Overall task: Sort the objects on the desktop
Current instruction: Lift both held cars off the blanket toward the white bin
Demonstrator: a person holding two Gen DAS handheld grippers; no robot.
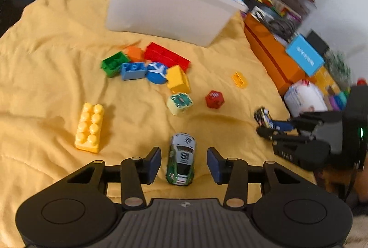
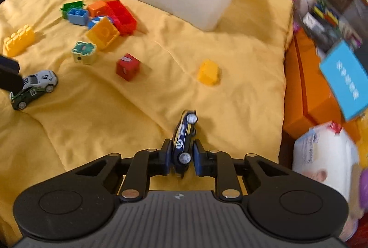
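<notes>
A green-and-white toy car numbered 81 lies on the yellow cloth between the open fingers of my left gripper, untouched on both sides. The same car shows at the left of the right wrist view. My right gripper is shut on a dark blue toy car, tipped on its side and lifted off the cloth; this blue car also appears at the right of the left wrist view. A white plastic bin stands at the back.
A cluster of big bricks lies mid-cloth, with a long yellow brick to its left, a frog block, a red cube and a small yellow brick. Orange boxes, a blue card and stacked packages crowd the right edge.
</notes>
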